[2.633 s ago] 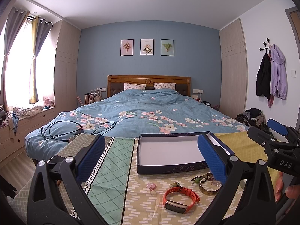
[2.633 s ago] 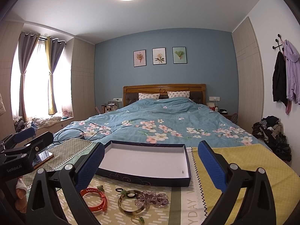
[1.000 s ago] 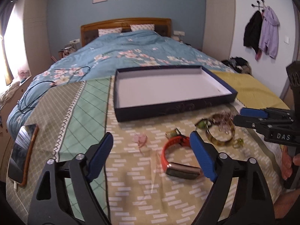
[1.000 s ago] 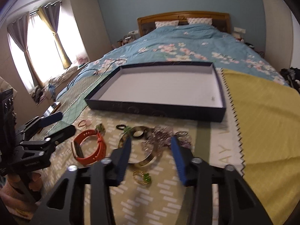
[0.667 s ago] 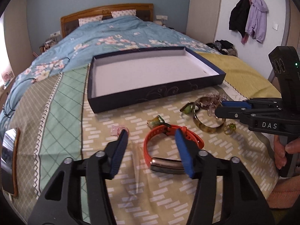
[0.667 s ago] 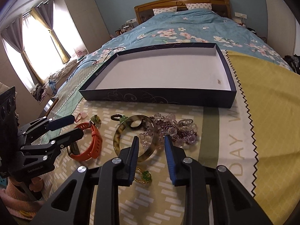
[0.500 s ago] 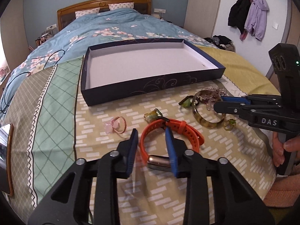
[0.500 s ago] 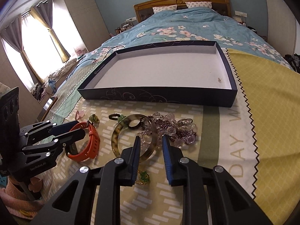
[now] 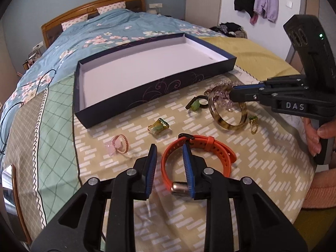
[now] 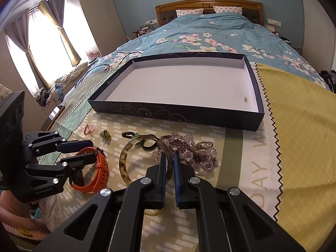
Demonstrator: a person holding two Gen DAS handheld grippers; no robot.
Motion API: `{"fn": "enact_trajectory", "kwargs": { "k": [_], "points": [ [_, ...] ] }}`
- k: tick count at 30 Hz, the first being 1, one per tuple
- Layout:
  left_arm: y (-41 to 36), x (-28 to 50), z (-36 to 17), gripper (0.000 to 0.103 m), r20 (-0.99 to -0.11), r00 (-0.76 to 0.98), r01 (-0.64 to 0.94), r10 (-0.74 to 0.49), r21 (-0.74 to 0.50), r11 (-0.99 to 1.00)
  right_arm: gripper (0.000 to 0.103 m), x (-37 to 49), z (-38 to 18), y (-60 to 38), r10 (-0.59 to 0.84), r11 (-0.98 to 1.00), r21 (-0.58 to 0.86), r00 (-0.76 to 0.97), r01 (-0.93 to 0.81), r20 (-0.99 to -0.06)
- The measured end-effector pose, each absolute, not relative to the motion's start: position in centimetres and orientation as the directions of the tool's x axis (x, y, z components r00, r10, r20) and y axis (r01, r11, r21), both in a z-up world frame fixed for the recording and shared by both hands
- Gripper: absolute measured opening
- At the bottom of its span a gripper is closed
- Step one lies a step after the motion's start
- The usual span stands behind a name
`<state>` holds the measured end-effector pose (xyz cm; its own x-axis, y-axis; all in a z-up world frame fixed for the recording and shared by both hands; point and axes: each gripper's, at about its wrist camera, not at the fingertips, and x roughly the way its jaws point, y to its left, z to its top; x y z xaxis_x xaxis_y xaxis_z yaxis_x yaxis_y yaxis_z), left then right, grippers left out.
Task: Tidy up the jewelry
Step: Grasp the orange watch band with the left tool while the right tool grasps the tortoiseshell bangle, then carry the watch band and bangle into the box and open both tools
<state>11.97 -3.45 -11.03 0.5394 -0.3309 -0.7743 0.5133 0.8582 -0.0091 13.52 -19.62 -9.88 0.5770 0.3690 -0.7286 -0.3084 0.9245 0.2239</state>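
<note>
An empty dark blue box with a white inside lies on the patterned cloth. In front of it lie an orange smart band, a tortoiseshell bangle, a heap of purple and clear beads, a pink ring and small green rings. My left gripper straddles the band's left strap, jaws narrowly apart. My right gripper straddles the bangle's right rim, jaws nearly closed, a thin gap still showing.
A phone lies at the cloth's left edge. A gold ring lies right of the bangle. The bed with a blue floral cover stretches behind the box. A yellow cloth covers the right side.
Both grippers have tilted down, moved in to the jewelry and narrowed from wide open: the left around the orange band's strap, the right around the bangle's rim.
</note>
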Motion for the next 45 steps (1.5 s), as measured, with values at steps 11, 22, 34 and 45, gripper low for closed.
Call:
{"fn": "enact_trajectory", "kwargs": {
  "k": [11, 22, 34, 45],
  "points": [
    [-2.7, 12.2, -10.0, 0.006, -0.761, 0.547, 0.482, -0.349, -0.054, 0.874, 0.006, 13.7, -8.2, -20.4, 0.388, 0.919, 0.235, 0.609, -0.318, -0.692],
    [0.4, 15.2, -4.5, 0.007, -0.658, 0.644, 0.381, -0.39, -0.167, 0.909, 0.006, 17.0, -4.7, -21.7, 0.373, 0.925, 0.2, 0.672, -0.323, -0.64],
    [-1.0, 25.0, -2.7, 0.008, -0.663, 0.674, 0.305, -0.326, -0.153, 0.94, 0.006, 26.5, -4.9, -22.1, 0.334, 0.941, 0.2, 0.654, -0.274, -0.679],
    [-2.3, 34.6, -6.2, 0.008, -0.745, 0.593, 0.251, -0.304, -0.187, 0.95, 0.006, 32.6, -7.5, -20.8, 0.283, 0.957, 0.187, 0.587, -0.219, -0.758]
  ]
}}
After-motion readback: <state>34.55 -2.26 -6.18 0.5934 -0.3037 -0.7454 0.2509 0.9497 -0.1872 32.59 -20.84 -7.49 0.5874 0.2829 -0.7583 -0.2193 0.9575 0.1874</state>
